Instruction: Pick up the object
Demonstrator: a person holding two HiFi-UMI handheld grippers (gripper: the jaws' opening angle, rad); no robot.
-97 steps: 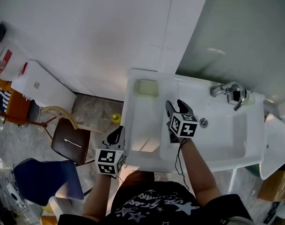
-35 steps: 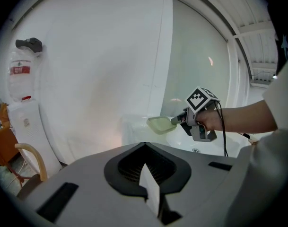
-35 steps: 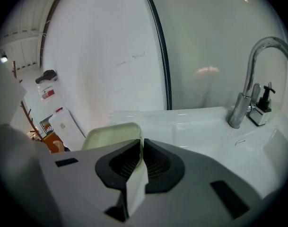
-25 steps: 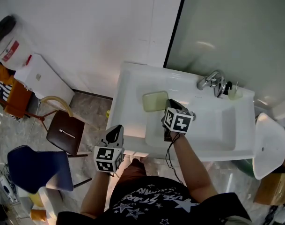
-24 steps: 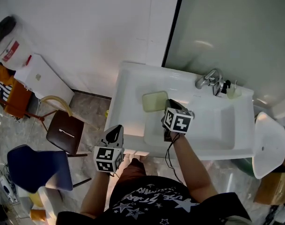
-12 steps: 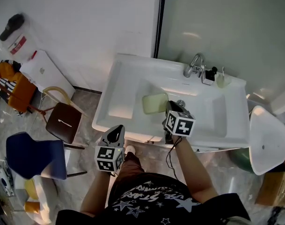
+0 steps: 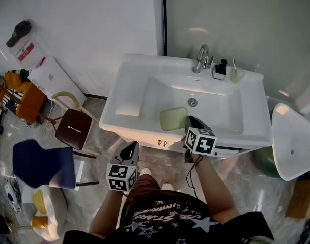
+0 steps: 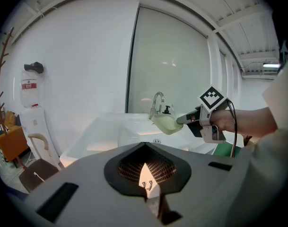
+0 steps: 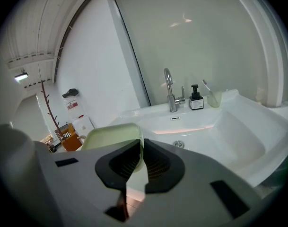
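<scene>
- Your right gripper (image 7: 188, 120) has its fingers clamped on the near rim of the pale green dish (image 7: 172, 119). In the right gripper view the two fingers (image 9: 122, 161) pinch that rim edge, with the rest of the dish reaching away to the left.
- The dish is the object to pick up. It hangs over the front part of the white sink (image 7: 125, 80), on the side nearest you. In the left gripper view it shows in the air in front of the faucet (image 8: 157, 103), apparently not touching the sink.
- Your left gripper (image 7: 131, 147) is held low beside you, outside the sink and well apart from the dish. Its fingers are together with nothing between them.
- Judging from this, the grasp and lift look done and you are carrying the dish.
- The hold is on a thin rim at one end only, so the dish could swing or slip out if you turn your wrist fast. Move slowly and hold it level.
- The task names no place to set it down. If you bring it back toward the faucet, mind the soap dispenser (image 7: 218, 70) and the cup (image 7: 236, 74) standing just beside it.
- The left gripper has no part to play unless the dish begins to tip.
</scene>
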